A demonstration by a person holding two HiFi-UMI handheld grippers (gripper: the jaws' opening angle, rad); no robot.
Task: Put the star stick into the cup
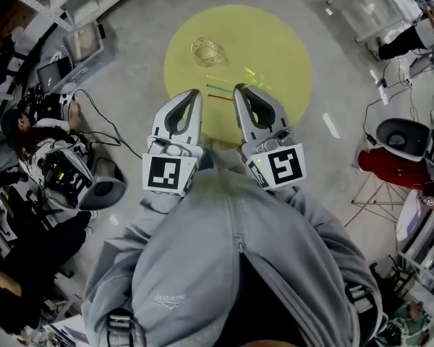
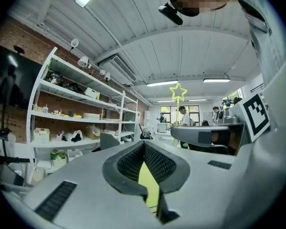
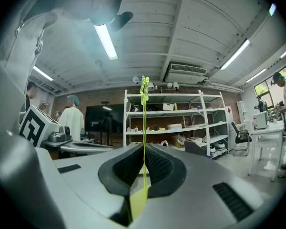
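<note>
The round yellow table point(image 1: 289, 56) fills the floor ahead of the person, and both tools are held over its near edge, well short of the work. The left gripper point(image 1: 193, 92) has its jaws together with nothing between them; only the table's yellow shows through the gap behind the pads. The right gripper point(image 1: 240, 90) is closed on the star stick point(image 3: 144, 123), which runs thin and yellow-green out from between its pads to the star at the far end, also visible from the left gripper view point(image 2: 178, 91). The clear cup point(image 1: 207, 50) stands upright further back on the table, apart from both grippers. Two other sticks point(image 1: 218, 91) lie flat between the cup and the jaws.

The step in hand appears to be carrying the stick to the cup. To do it well, the right gripper should keep a firm pinch, since so slim a rod could swivel. It should travel above the lying sticks, line the rod over the cup's mouth, and lower it inside before the jaws part. The cup looks light; the idle left gripper could steady it
</note>
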